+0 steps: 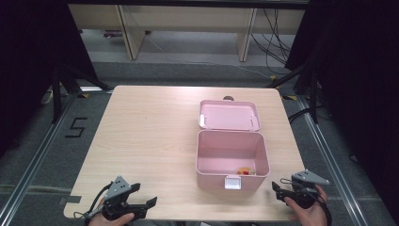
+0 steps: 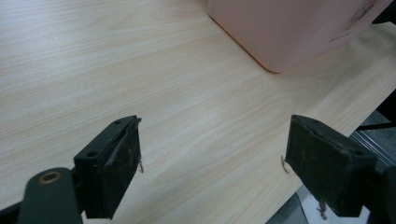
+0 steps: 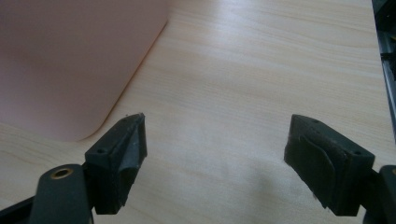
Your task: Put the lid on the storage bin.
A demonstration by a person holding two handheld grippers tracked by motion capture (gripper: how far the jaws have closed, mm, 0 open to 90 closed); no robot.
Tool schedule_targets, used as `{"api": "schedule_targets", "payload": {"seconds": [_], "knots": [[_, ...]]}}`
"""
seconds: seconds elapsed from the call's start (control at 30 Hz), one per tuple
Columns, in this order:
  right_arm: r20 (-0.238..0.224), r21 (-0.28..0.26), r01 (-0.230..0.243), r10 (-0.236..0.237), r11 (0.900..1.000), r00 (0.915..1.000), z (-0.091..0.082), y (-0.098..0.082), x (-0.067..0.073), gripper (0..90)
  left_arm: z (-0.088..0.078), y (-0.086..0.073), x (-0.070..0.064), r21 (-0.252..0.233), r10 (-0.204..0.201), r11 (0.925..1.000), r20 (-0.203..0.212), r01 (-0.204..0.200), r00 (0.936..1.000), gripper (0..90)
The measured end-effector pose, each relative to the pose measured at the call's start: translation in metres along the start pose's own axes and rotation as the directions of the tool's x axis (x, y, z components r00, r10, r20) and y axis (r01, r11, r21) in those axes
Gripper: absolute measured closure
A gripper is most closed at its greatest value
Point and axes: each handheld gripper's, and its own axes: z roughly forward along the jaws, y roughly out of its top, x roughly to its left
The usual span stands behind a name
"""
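Both grippers, left gripper (image 1: 141, 200) and right gripper (image 1: 281, 187), spread empty; pink box (image 1: 232, 160) sits between, nearer the right.

Soft, even overhead light brightens the pale wood-grain counter (image 1: 155, 141) against dark curtained sides, shadows stay faint, and in both gripper views the glossy pink plastic box (image 2: 289, 28) is blurred, with slight glare on the wood.

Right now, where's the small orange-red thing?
In the high view, the small orange-red thing lies inside the open pink box, on its floor near the front wall, just behind the white latch, right of table centre.
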Motion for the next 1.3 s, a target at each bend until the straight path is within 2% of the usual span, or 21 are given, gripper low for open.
{"api": "schedule_targets", "payload": {"seconds": [0.1,0.17,0.2,0.23,0.3,0.33,0.43,0.47,0.5,0.67,0.77,0.87,0.9,0.93,1.0,1.03,1.07,1.1,1.13,1.23,1.3], "knots": [[-0.007,0.006,-0.014,0.014,1.000,0.9999,0.000,0.001,0.000,21.4,0.001,0.000,0.000,-0.009,-0.009,0.9999,0.006,0.009,0.9999,17.5],[-0.006,-0.003,0.018,-0.018,1.000,0.9998,0.002,0.001,-0.002,21.4,0.001,0.002,-0.001,-0.002,-0.012,0.9999,0.004,0.012,0.9999,17.5],[-0.009,0.014,-0.016,0.016,1.000,0.9998,0.002,0.001,0.001,21.4,0.003,0.004,-0.003,-0.016,-0.023,0.9996,0.016,0.023,0.9996,17.4],[-0.009,0.014,-0.016,0.016,1.000,0.9998,0.002,0.001,0.001,21.4,0.003,0.004,-0.003,-0.016,-0.023,0.9996,0.016,0.023,0.9996,17.4],[-0.007,0.011,-0.007,0.007,1.000,1.0000,0.002,0.001,-0.001,21.4,0.004,0.008,-0.004,-0.018,-0.015,0.9997,0.023,0.015,0.9996,17.4],[-0.010,0.016,0.024,-0.024,1.000,0.9997,0.002,0.001,-0.004,21.3,0.005,0.010,-0.006,-0.018,-0.013,0.9998,0.019,0.013,0.9997,17.7],[-0.003,0.015,0.016,-0.016,1.000,0.9999,0.003,0.002,-0.004,21.4,0.007,0.015,-0.008,-0.032,-0.015,0.9994,0.039,0.017,0.9991,19.2],[-0.005,0.017,0.015,-0.015,1.000,0.9999,0.003,0.002,-0.005,21.4,0.006,0.017,-0.008,-0.016,-0.003,0.9999,0.035,0.003,0.9994,19.5],[-0.003,0.014,0.017,-0.017,1.000,0.9999,0.003,0.002,-0.005,21.4,0.008,0.018,-0.009,-0.033,-0.014,0.9993,0.041,0.016,0.9991,19.5],[-0.003,0.015,0.024,-0.024,1.000,0.9997,0.003,0.002,-0.006,21.6,0.010,0.029,-0.011,-0.038,-0.019,0.9991,0.057,0.021,0.9982,21.2],[-0.005,0.004,0.037,-0.037,0.999,0.9993,0.004,0.001,-0.006,21.7,0.012,0.040,-0.014,-0.064,-0.019,0.9977,0.071,0.023,0.9973,23.6],[-0.004,0.011,0.016,-0.016,1.000,0.9999,0.004,0.001,-0.004,21.7,0.014,0.051,-0.017,-0.086,-0.014,0.9961,0.081,0.021,0.9966,25.7],[0.006,0.001,0.054,-0.054,0.999,0.9985,0.004,0.002,-0.007,21.7,0.015,0.055,-0.018,-0.104,-0.016,0.9943,0.091,0.025,0.9957,27.2],[-0.021,0.022,0.020,-0.019,1.000,0.9996,0.003,0.002,-0.006,21.8,0.018,0.062,-0.021,-0.106,-0.007,0.9942,0.102,0.018,0.9947,29.8],[-0.014,0.018,0.028,-0.027,0.999,0.9995,0.004,0.002,-0.007,21.8,0.019,0.067,-0.024,-0.107,-0.004,0.9941,0.098,0.015,0.9952,30.6],[-0.005,0.016,0.021,-0.020,1.000,0.9998,0.004,0.002,-0.006,21.8,0.022,0.071,-0.025,-0.114,-0.001,0.9934,0.110,0.014,0.9940,32.2],[-0.001,0.027,-0.019,0.019,0.999,0.9998,0.004,0.002,-0.003,21.9,0.024,0.076,-0.028,-0.114,0.002,0.9934,0.121,0.012,0.9926,35.1],[-0.001,0.028,-0.019,0.019,0.999,0.9998,0.004,0.002,-0.003,22.0,0.028,0.083,-0.032,-0.119,0.017,0.9929,0.138,0.000,0.9902,36.1],[-0.003,0.023,-0.004,0.004,1.000,1.0000,0.004,0.001,-0.004,22.0,0.028,0.083,-0.032,-0.119,0.017,0.9929,0.138,0.000,0.9902,37.9],[-0.008,0.028,-0.004,0.004,1.000,1.0000,0.004,0.001,-0.004,22.0,0.032,0.092,-0.037,-0.115,0.042,0.9930,0.135,-0.027,0.9899,41.1],[-0.010,0.035,-0.012,0.012,0.999,0.9999,0.005,0.001,-0.004,22.0,0.034,0.098,-0.038,-0.128,0.037,0.9917,0.157,-0.017,0.9869,43.5]]}}
